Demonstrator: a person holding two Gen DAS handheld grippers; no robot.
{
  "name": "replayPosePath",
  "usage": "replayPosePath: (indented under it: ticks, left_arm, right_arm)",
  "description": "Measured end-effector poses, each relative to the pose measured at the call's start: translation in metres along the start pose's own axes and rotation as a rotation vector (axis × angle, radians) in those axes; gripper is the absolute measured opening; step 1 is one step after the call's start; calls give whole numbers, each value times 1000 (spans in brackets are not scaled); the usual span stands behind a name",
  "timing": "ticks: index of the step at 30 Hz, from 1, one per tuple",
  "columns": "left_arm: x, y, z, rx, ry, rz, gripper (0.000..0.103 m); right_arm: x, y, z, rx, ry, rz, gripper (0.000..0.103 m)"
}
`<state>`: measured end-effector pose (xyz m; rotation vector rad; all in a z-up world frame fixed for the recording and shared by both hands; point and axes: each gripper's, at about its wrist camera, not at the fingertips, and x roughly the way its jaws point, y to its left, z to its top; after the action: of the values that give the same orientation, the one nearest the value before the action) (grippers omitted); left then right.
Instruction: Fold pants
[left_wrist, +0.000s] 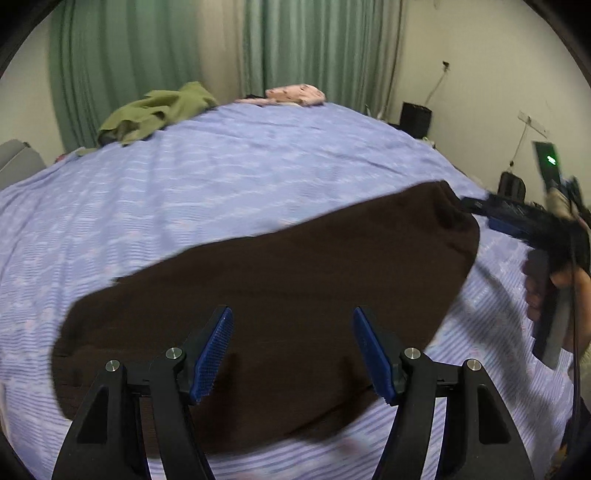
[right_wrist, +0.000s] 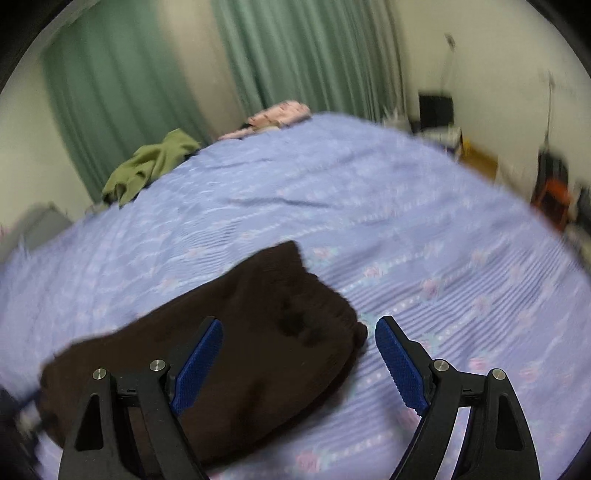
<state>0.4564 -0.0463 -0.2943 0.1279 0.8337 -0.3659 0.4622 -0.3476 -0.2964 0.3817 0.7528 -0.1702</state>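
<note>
I read this as between folds: pants (left_wrist: 280, 295) lie as dark folded bundle on bed (left_wrist: 258, 166). Left gripper (left_wrist: 291, 354) spread, holding nothing, bundle under and ahead of fingers. Right gripper (right_wrist: 299, 365) spread too, bundle's end between and left of fingers. Blurred view; probably hovering, not touching. Next I need a pinch on near edge, both sides, then fold across.

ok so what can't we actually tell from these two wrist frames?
- Pants: near edge hidden behind the left gripper fingers in the left wrist view; layer count not readable.
- Pants: left end blurred and cut off by the lens rim in the right wrist view.
- Right gripper: tips motion-blurred in the left wrist view, so contact with the fabric is unclear.
- Green garment, pink item: too small to identify.
</note>
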Motion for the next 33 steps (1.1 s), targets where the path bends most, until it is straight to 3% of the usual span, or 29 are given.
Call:
replayPosePath:
  ticks: [3, 10, 15, 16, 17, 19, 21, 24, 28, 33]
  left_arm:
    - [11, -15, 1, -10, 15, 9, 66]
    - [32, -31, 12, -12, 36, 51, 66]
    - [40, -35, 11, -3, 40, 95, 66]
    - [41, -34, 11, -11, 45, 96, 66]
    - [41, -34, 12, -21, 48, 100, 66]
    - [36, -35, 13, -32, 31, 101, 64]
    - [34, -33, 13, -47, 21, 98, 63]
    - [43, -22, 14, -121, 51, 53, 48]
    - [68, -16, 12, -188, 113, -50, 25]
    - [99, -13, 7, -202, 203, -70, 21]
  right_arm:
    - [34, -23, 2, 110, 67, 96, 86]
    - [84, -61, -17, 292, 196, 218, 86]
    - [101, -62, -17, 347, 219, 281, 84]
    - [103, -60, -16, 353, 228, 286, 65]
    - [107, -58, -14, 363, 250, 290, 52]
    - [94, -61, -10, 408, 240, 299, 37]
    - [66, -59, -3, 376, 152, 247, 36]
    - [41, -43, 5, 240, 89, 117, 36]
    - [38, -34, 8, 175, 94, 100, 37]
    - [14, -26, 14, 127, 63, 98, 37]
